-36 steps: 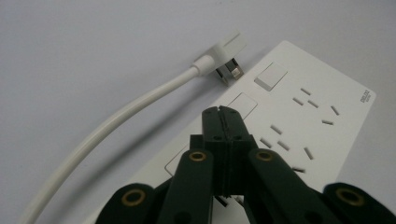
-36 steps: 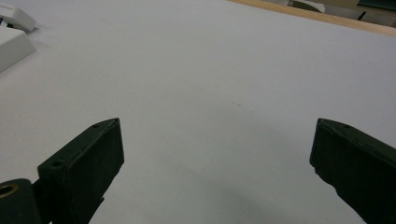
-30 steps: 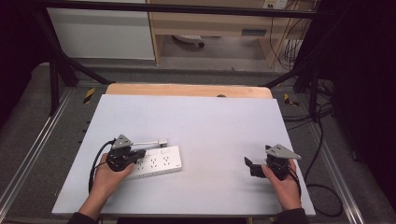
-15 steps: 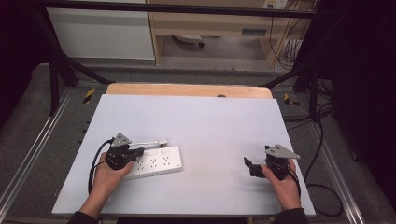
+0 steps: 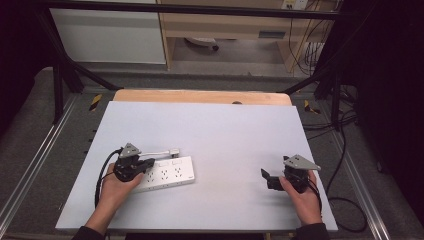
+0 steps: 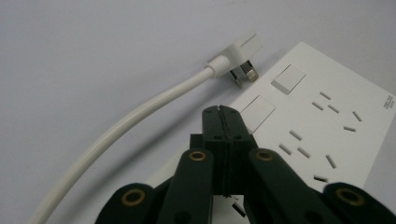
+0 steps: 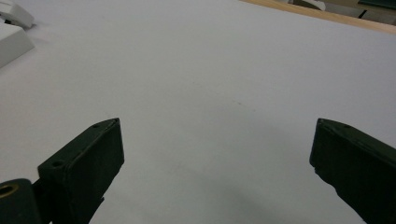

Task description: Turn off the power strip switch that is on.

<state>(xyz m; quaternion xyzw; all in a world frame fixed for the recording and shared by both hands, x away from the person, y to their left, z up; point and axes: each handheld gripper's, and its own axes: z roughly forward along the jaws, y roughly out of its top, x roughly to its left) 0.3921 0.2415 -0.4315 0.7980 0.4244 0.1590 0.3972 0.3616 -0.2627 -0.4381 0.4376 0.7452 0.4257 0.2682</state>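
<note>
1. The strip (image 5: 167, 173), a white power strip, lies flat on the left half of the bench (image 5: 225, 130), near its front edge.
2. The left tool (image 6: 222, 111) is clenched, its jaws pressed together with nothing between them.
3. In the left gripper view its tip hangs over the strip's near end, just beside a square switch (image 6: 257, 113); whether it touches the strip is hard to tell from this angle.
4. A second switch (image 6: 288, 79) sits further along, with rows of sockets beyond.
5. The cord (image 6: 126, 126) curves away across the bench and ends in the plug (image 6: 240, 58), which lies with its prongs bare just off the strip's corner.
6. The right tool (image 5: 266, 177) rests low on the right side of the bench, well apart from the strip, its jaws spread wide and empty over bare surface.
</note>
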